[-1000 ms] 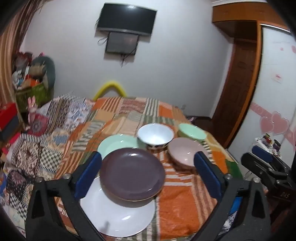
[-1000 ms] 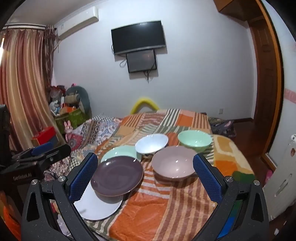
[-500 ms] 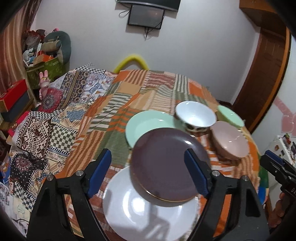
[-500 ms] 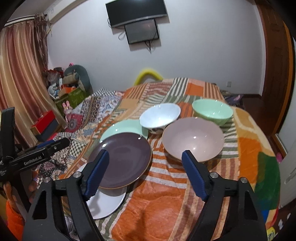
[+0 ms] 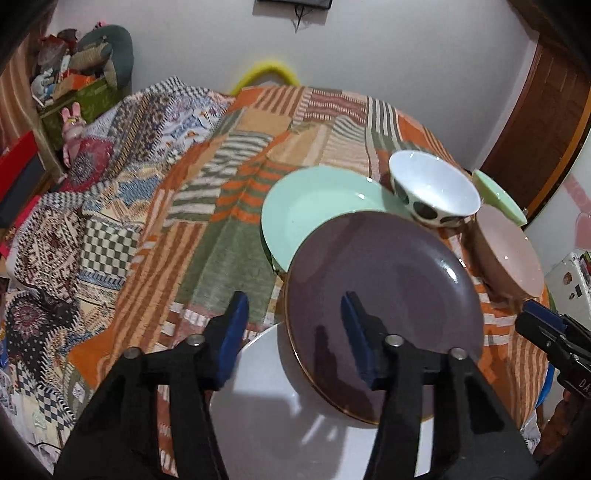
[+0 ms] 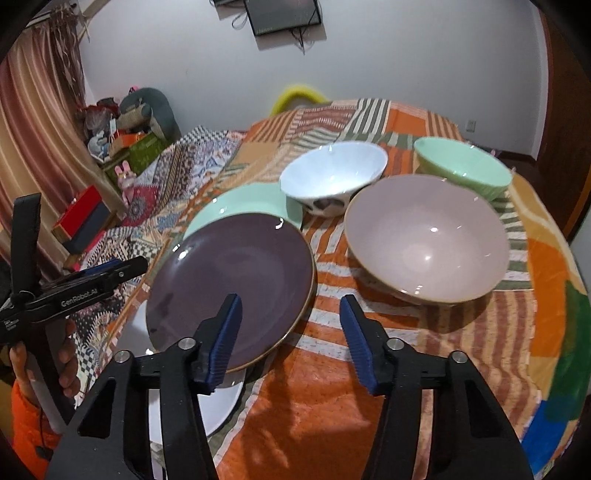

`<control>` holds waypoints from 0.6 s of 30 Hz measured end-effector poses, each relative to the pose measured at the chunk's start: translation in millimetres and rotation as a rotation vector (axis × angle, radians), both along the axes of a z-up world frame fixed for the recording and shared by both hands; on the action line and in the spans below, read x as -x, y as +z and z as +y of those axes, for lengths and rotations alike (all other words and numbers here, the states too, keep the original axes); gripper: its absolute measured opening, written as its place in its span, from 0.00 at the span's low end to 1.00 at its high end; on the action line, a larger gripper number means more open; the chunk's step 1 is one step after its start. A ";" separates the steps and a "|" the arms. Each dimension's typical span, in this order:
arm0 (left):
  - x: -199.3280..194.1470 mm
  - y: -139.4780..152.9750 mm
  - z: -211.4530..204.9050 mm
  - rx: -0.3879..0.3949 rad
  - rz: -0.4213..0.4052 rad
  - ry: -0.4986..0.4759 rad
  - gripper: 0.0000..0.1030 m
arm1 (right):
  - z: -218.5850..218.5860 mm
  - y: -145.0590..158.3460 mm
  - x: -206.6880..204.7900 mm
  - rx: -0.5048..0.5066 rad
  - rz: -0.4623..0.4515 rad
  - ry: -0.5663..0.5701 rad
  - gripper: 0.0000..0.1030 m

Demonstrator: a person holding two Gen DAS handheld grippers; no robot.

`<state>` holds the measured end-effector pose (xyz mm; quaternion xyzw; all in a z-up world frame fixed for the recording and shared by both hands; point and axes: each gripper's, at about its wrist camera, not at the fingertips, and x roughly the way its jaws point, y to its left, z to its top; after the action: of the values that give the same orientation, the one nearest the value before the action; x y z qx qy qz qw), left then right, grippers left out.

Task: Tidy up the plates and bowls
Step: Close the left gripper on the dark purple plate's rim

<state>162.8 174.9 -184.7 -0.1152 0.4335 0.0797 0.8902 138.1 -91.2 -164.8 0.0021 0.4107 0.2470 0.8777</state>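
Before me lies a bed under a patchwork blanket [image 5: 236, 177] in orange, green and striped squares. Behind it I see a yellow curved tube [image 6: 299, 94] against the white wall. At my left hangs a striped curtain [image 6: 33, 122], with a green box [image 6: 142, 155] of soft toys and a pink rabbit toy [image 5: 72, 123]. A dark screen [image 6: 282, 14] is mounted on the wall.

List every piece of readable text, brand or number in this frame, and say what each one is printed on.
"GenRobot.AI": white lettering along the arm of the left gripper, seen from the right wrist view.
A smaller white line lower on that gripper's body: too small to read.
"DA": cut-off white letters on the right gripper, at the frame edge of the left wrist view.
Plates and bowls: no text.
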 end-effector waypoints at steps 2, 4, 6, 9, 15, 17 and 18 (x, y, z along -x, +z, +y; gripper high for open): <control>-5.5 -6.8 0.8 0.006 0.008 0.000 0.45 | 1.3 -4.6 -4.6 0.002 0.019 0.003 0.44; -9.9 -11.2 1.6 0.011 0.012 -0.002 0.41 | 2.0 -8.8 -8.6 0.003 0.036 0.007 0.40; -13.6 -14.9 3.2 0.021 0.018 -0.002 0.36 | 2.6 -12.4 -11.8 0.008 0.051 0.013 0.36; -17.2 -19.2 6.5 0.038 0.020 -0.002 0.32 | 4.8 -17.7 -16.3 0.011 0.068 0.013 0.34; -22.0 -27.9 5.5 0.058 0.021 -0.021 0.22 | 4.8 -23.5 -24.5 0.009 0.099 0.004 0.31; -24.6 -31.5 5.2 0.069 0.029 -0.028 0.21 | 4.9 -24.9 -26.8 0.011 0.107 0.002 0.29; -24.7 -32.3 5.5 0.072 0.025 -0.026 0.21 | 5.3 -26.0 -28.4 0.014 0.110 0.002 0.27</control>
<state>187.5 180.4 -217.1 -0.1406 0.4489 0.0538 0.8808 166.5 -85.9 -190.8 0.0091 0.4602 0.2445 0.8534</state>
